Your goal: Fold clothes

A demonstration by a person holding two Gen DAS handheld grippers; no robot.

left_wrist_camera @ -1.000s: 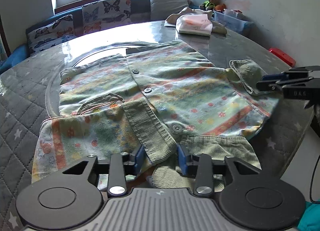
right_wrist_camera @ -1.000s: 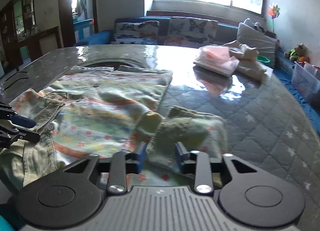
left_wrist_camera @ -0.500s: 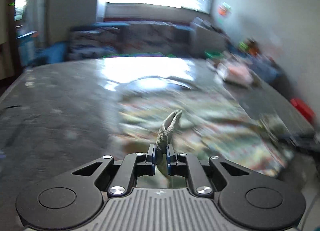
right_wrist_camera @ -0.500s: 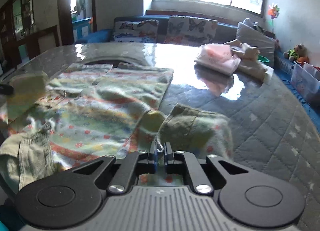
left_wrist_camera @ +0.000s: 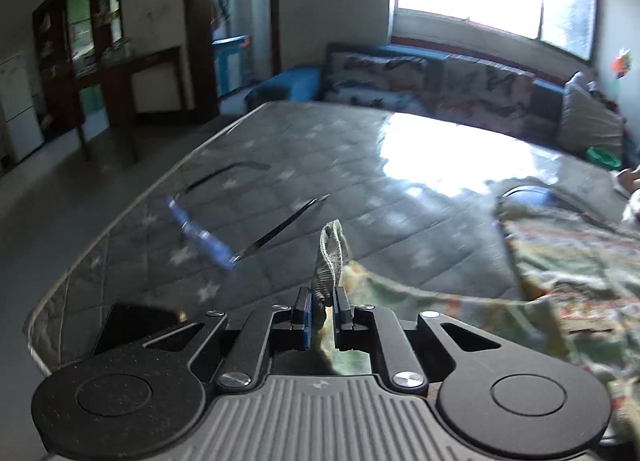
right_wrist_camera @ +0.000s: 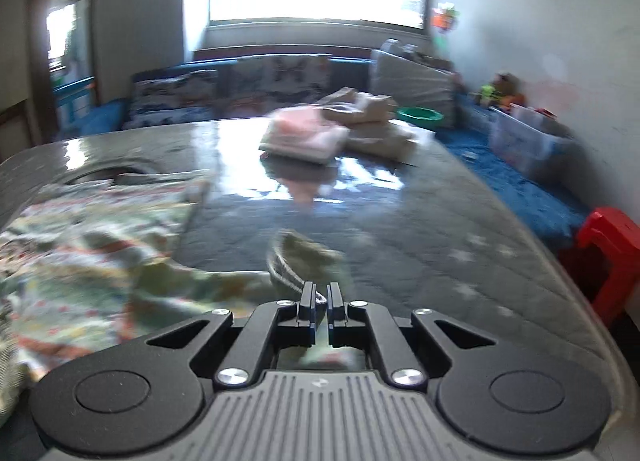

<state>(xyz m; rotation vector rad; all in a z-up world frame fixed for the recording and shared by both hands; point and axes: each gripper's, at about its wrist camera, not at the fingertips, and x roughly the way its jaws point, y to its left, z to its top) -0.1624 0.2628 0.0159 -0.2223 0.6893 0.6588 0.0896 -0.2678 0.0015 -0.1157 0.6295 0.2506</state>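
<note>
A child's patterned shirt [left_wrist_camera: 568,261] with green corduroy cuffs lies on the quilted grey table [left_wrist_camera: 320,165]. My left gripper [left_wrist_camera: 322,301] is shut on a corduroy cuff [left_wrist_camera: 330,257] that sticks up between its jaws, the sleeve trailing off to the right. In the right wrist view the shirt [right_wrist_camera: 80,245] spreads at the left, and my right gripper [right_wrist_camera: 319,297] is shut on the other corduroy cuff [right_wrist_camera: 300,257], which bunches just ahead of its jaws. Both views are motion-blurred.
Tweezers [left_wrist_camera: 280,227] and a blue pen-like object [left_wrist_camera: 200,233] lie on the table's left part. A stack of folded clothes [right_wrist_camera: 316,135] sits at the far side. A sofa with cushions [right_wrist_camera: 256,89] runs behind the table; a red stool [right_wrist_camera: 612,245] stands at the right.
Both grippers went from open around the cuffs to shut on them. The left has swung left and the right has swung right, drawing the sleeves outward from the shirt's body.
</note>
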